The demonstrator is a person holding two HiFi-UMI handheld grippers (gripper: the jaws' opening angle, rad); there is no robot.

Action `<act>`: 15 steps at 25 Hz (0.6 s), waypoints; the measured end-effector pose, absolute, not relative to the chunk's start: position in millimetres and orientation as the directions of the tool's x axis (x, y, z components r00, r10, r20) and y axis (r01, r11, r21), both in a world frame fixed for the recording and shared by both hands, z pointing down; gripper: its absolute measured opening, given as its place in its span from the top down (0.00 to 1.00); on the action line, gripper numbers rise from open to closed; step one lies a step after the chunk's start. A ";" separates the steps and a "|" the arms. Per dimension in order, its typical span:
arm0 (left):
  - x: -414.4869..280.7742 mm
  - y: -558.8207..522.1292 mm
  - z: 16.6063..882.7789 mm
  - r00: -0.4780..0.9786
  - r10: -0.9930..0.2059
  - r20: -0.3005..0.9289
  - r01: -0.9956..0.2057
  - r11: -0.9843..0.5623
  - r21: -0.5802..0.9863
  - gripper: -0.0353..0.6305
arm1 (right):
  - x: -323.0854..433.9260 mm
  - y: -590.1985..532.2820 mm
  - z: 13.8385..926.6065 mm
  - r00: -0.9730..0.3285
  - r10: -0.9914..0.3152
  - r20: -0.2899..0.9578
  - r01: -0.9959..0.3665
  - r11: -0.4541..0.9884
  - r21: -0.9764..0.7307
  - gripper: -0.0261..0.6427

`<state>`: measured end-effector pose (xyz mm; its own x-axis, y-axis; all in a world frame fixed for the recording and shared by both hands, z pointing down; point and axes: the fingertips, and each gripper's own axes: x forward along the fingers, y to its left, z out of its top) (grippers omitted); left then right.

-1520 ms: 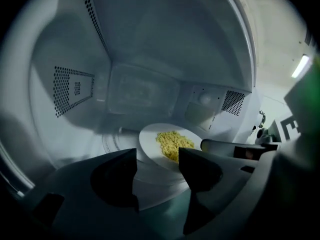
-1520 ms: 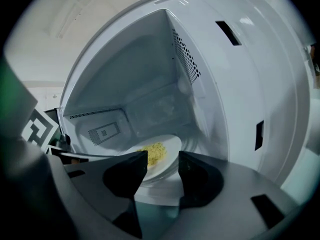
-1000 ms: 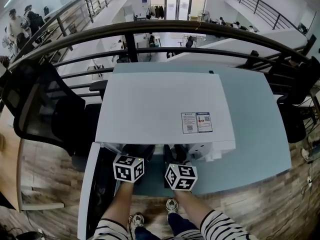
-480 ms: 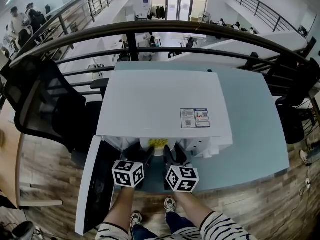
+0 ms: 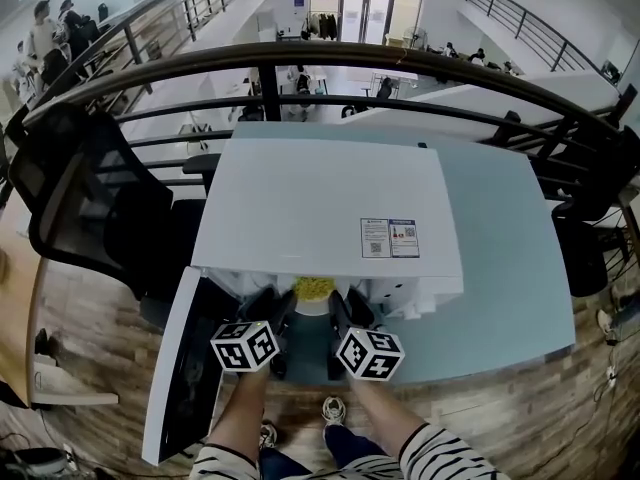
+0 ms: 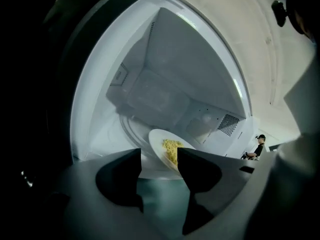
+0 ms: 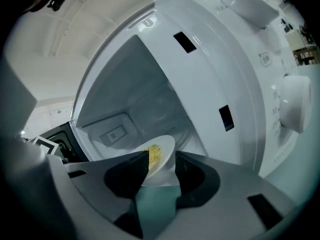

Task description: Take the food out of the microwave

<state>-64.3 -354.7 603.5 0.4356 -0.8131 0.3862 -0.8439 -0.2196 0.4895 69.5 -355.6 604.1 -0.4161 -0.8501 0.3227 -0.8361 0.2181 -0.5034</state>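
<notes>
A white plate with yellow food shows at the open front of the white microwave, between my two grippers. The left gripper is at the plate's left rim and the right gripper at its right rim. In the left gripper view the plate sits tilted, its rim running in behind the right jaw of the left gripper. In the right gripper view the plate lies between the jaws of the right gripper, with the left jaw over the food. Both grippers look shut on the rim.
The microwave's dark door hangs open to the left, close beside my left arm. The microwave stands on a pale blue table. A black mesh chair is at the left and a dark railing behind. The control knob is right of the opening.
The plate with the yellow food has come out from under the microwave's top edge into sight. Both grippers have drawn back toward me and the left one has rolled.
</notes>
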 end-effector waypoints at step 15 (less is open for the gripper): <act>-63.3 -346.1 601.9 0.388 -0.834 0.394 -0.830 -0.129 0.543 0.77 | 64.4 -349.9 602.1 -0.491 -0.803 0.337 -0.795 0.255 -0.551 0.78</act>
<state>-63.3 -346.1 601.9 0.3877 -0.8336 0.3936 -0.8296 -0.1293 0.5432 64.4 -349.9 602.1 -0.4914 -0.8031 0.3371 -0.7946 0.2549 -0.5510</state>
